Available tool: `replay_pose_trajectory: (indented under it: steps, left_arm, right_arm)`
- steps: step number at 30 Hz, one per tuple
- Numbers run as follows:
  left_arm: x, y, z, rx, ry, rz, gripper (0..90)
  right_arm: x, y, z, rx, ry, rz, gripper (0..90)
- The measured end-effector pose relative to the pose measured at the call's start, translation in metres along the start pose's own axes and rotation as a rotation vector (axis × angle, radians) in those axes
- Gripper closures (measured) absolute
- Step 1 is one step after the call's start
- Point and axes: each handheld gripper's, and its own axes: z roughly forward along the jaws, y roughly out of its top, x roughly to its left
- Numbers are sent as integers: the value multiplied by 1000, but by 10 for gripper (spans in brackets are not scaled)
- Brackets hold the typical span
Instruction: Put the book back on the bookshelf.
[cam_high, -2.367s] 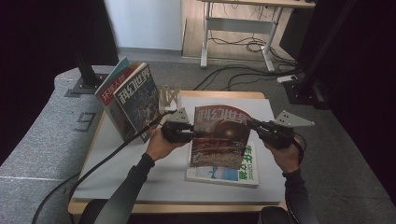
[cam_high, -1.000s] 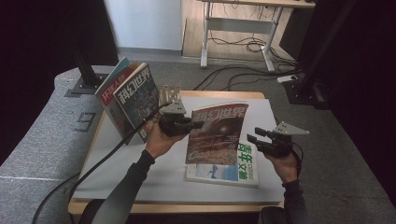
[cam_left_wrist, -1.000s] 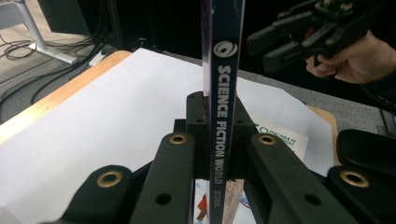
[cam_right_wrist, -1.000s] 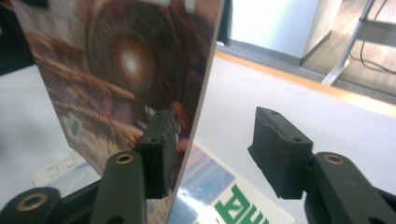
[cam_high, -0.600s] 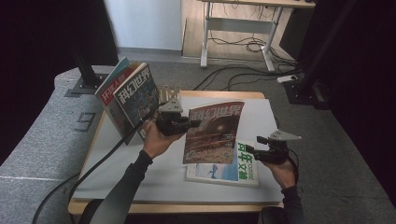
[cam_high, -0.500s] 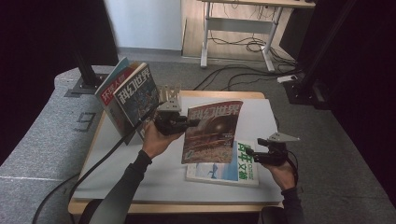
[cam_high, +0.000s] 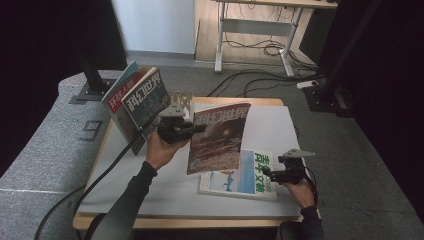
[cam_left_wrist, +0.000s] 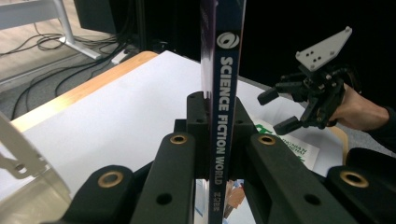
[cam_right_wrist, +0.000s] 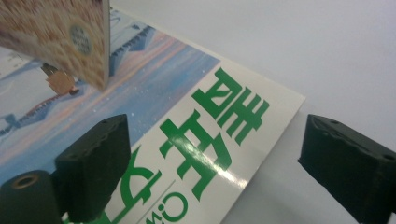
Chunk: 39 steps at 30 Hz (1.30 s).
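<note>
Left gripper clamps the sci-fi magazine upright mid-frame, while the right gripper, jaws just spread and empty, should straddle the green-titled magazine's corner squarely before closing.

Left gripper held raised at mid-table, forearm reaching in from below, jaws clamped tight. Right gripper low near the table's right front edge, wrist apparently about level; jaws have just been opening, now wide apart, nothing pressed between the pads.

Dark long sleeves on both forearms. Black grippers, left with brass-ringed holes. Grey three-cornered plate on right, black trailing cable.
</note>
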Motion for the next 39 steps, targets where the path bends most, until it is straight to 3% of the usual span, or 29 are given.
replay_pose_trajectory:
  steps: [10, 25, 39]
  left_arm:
    - [1, 1, -14, -16, 49, -9, 843]
    - [7, -3, -42, -40, 138, -23, 843]
    - [12, -9, -64, -53, 203, -32, 843]
  right_arm:
    - [-6, -10, 2, 18, 3, 22, 0]
    - [-8, -20, 13, 82, -14, 4, 0]
    - [-14, -26, 15, 67, 35, 75, 0]
